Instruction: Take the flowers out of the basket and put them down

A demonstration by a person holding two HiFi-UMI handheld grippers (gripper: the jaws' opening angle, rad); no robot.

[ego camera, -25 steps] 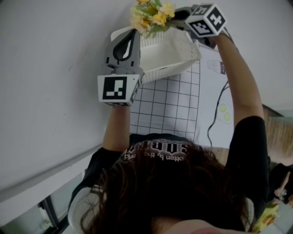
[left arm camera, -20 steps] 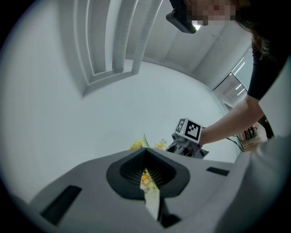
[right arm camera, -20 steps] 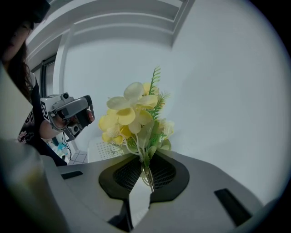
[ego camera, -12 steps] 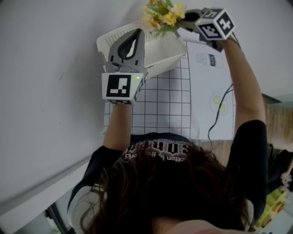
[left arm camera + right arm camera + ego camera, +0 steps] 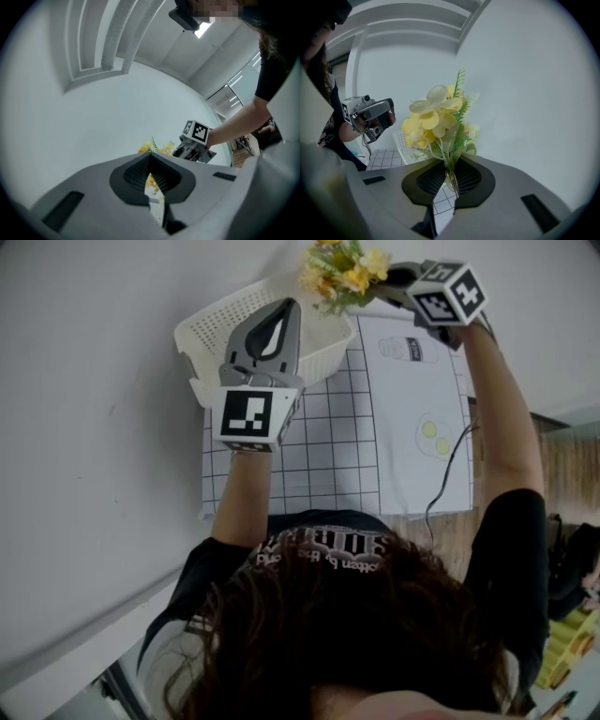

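Right gripper (image 5: 450, 177): jaws nearly shut, pinching the stems of the yellow artificial flower bunch (image 5: 433, 117) | left gripper (image 5: 151, 171): jaws clamped on the white perforated plastic basket (image 5: 211, 326) rim, probably steadying it while the bunch lifts free | flowers: raised beside the basket's right end, not yet down

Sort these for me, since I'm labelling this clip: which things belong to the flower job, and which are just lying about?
Job in hand:
flowers, gripped by the right gripper
basket, held by the left gripper

Lying about:
grid mat
printed sheet
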